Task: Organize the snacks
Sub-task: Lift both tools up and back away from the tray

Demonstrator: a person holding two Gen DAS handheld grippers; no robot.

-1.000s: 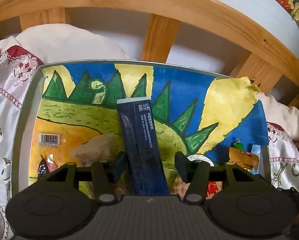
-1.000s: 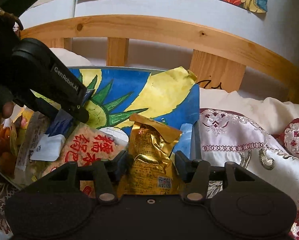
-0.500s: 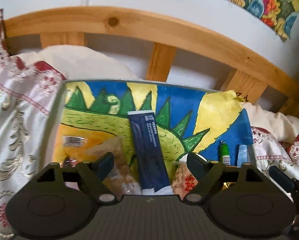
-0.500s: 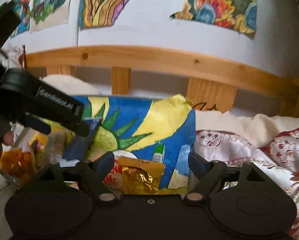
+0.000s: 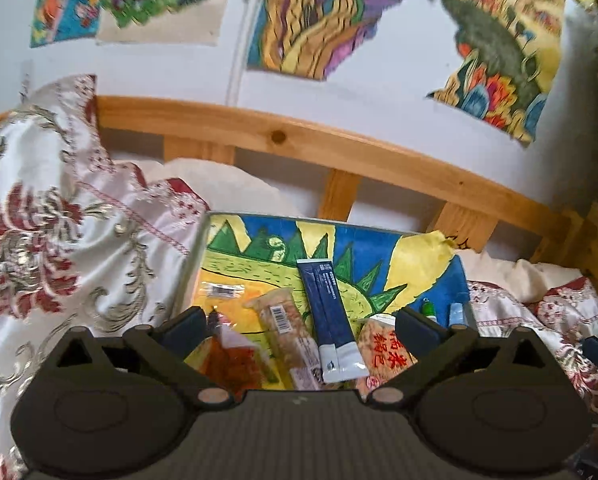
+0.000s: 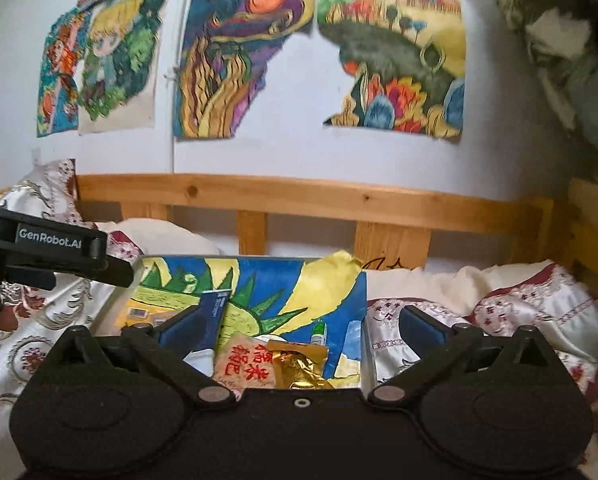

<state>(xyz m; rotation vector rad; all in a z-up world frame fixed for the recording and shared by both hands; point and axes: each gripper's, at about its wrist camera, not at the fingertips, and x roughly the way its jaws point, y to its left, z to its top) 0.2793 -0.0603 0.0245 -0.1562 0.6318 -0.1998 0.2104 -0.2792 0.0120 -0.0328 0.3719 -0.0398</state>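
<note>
Two grippers, your left gripper (image 5: 297,326) and right gripper (image 6: 299,326), have just spread wide, empty, above the snacks (image 5: 331,316) lying in the tray (image 6: 364,300). Careless reaching could topple the soft-bedded tray.

We're in a home bedroom here, by every sign: a pine bed rail (image 6: 307,200) with upright slats runs across the back, and white bedding embroidered in red and gold (image 5: 59,240) lies rumpled over the mattress with a plain cream pillow (image 6: 167,236) tucked behind. Up on the pale wall, hand-painted pictures (image 6: 235,52) with torn edges hang side by side, and one more painting, a green spiky creature on blue (image 5: 339,252), lines the tray on the bed.
</note>
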